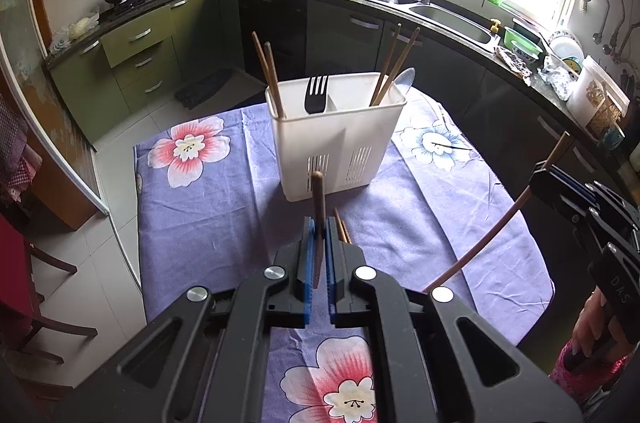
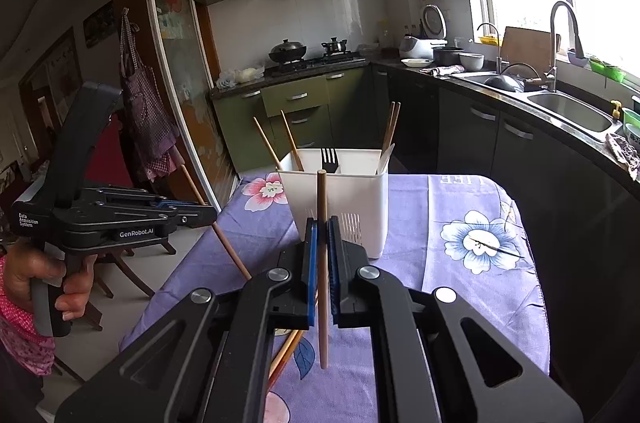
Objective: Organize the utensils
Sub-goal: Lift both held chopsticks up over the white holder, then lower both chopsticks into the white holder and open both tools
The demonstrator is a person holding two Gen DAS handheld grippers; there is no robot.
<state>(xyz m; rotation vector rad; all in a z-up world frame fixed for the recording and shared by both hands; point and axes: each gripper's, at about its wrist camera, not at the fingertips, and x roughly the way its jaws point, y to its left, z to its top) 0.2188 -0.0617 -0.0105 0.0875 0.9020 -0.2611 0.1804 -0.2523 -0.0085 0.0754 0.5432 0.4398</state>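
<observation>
A white utensil holder (image 1: 334,143) (image 2: 340,197) stands on the purple floral tablecloth (image 1: 224,207). It holds a black fork (image 1: 317,94), several chopsticks (image 1: 272,75) and a pale spoon (image 1: 402,83). My left gripper (image 1: 319,227) is shut on a brown chopstick (image 1: 318,199), held upright in front of the holder. My right gripper (image 2: 322,227) is shut on another chopstick (image 2: 322,207), also upright; it shows at the right of the left wrist view (image 1: 496,227). Two more chopsticks (image 1: 342,229) (image 2: 286,353) lie on the cloth below the grippers.
The table edge drops to a tiled floor (image 1: 92,263) on the left. Wooden chairs (image 1: 44,323) stand at the left. A kitchen counter with a sink (image 1: 452,19) and dishes runs along the right and back. The left gripper's body (image 2: 104,215) is at left in the right wrist view.
</observation>
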